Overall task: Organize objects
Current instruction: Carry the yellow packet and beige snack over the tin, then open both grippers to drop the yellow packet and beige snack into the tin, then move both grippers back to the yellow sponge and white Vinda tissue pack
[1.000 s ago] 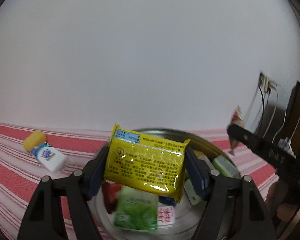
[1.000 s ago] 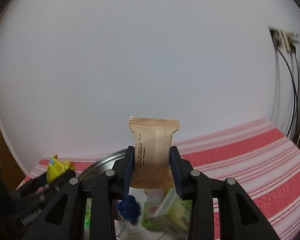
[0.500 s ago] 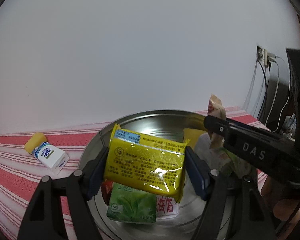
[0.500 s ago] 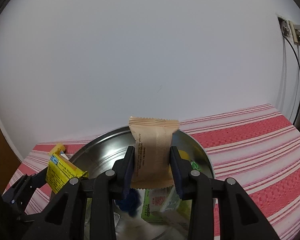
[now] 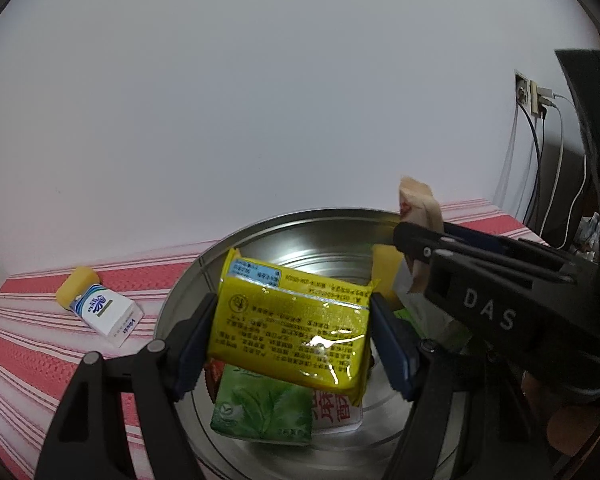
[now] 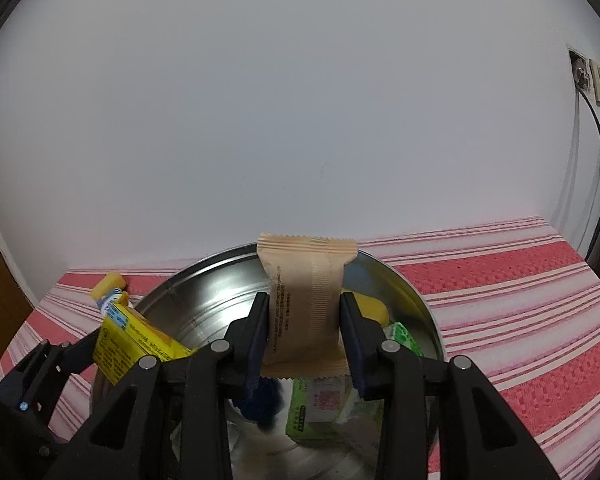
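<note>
Snack packets hang over the metal bowl [image 5: 204, 280], one in each claw: the left gripper [image 5: 292, 340] squeezes a yellow packet [image 5: 292, 324], the right gripper [image 6: 306, 332] a tan packet [image 6: 306, 300]. Below lie a green packet [image 5: 264, 408] and other wrappers. The two grippers crowd close together, so a release could snag or bounce a packet out. Beyond, a small white box [image 5: 108, 314] rests on the striped cloth [image 6: 500, 300].

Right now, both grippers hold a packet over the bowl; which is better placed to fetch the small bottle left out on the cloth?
Left. The small bottle lies just beside the left gripper; from the right gripper it sits beyond the metal bowl.
</note>
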The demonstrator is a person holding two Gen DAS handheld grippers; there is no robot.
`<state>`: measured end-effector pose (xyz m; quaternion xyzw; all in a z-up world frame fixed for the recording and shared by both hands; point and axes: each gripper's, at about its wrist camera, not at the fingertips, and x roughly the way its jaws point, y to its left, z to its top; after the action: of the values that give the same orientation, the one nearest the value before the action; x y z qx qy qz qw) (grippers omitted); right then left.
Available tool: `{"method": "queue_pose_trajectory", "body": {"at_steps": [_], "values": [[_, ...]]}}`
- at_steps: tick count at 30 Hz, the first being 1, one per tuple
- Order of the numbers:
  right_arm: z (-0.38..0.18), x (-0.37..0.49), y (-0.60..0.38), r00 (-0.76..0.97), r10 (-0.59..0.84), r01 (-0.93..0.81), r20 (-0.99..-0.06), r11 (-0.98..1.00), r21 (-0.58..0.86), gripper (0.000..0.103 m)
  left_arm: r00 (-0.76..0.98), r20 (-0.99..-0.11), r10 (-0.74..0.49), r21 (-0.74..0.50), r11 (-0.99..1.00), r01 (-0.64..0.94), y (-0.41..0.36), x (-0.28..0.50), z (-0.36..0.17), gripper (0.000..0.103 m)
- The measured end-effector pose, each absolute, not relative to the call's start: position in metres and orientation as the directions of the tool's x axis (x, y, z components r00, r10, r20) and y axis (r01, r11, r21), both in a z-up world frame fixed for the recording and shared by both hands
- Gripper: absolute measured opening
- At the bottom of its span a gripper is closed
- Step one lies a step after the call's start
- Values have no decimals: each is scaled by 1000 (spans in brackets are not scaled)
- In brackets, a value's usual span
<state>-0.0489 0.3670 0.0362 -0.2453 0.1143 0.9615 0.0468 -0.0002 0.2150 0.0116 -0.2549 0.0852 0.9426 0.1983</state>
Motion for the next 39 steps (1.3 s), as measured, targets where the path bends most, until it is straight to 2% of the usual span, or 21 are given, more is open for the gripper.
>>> {"method": "queue_pose_trajectory", "body": {"at_steps": [8, 10, 12, 16, 18, 20, 30, 35, 37, 39], "values": [[33, -50, 378, -867, -12, -108, -499, -972, 210, 39, -788, -523, 324, 62, -908, -415, 218, -2, 8, 73], [32, -50, 382, -858, -20, -113, -513, -967, 228, 45, -777, -527, 344, 54, -899, -435, 219, -3, 8, 74], [28, -50, 387, -855, -32, -117, -518, -960, 253, 60, -765, -538, 355, 38, -896, -442, 219, -4, 7, 82], [33, -34, 394, -896, 6, -159, -444, -938, 307, 69, -770, -524, 363, 44, -892, -450, 219, 0, 11, 85], [34, -26, 400, -907, 39, -189, -418, -928, 322, 70, -786, -505, 357, 58, -894, -443, 218, 4, 15, 99], [34, -19, 400, -914, 70, -217, -399, -916, 337, 70, -807, -474, 351, 64, -901, -429, 215, 8, 19, 103], [49, 14, 394, -957, 158, -244, -243, -892, 382, 75, -840, -453, 299, -10, -944, -330, 172, -12, 30, 103], [56, 29, 367, -956, 266, -291, -121, -913, 286, 76, -857, -462, 228, -28, -970, -243, 134, -33, 24, 103], [55, 31, 343, -945, 323, -326, -52, -914, 243, 89, -865, -464, 188, -23, -979, -200, 118, -42, 21, 103], [54, 38, 330, -930, 369, -359, 3, -908, 215, 90, -866, -474, 157, -31, -986, -162, 100, -50, 18, 103]]}}
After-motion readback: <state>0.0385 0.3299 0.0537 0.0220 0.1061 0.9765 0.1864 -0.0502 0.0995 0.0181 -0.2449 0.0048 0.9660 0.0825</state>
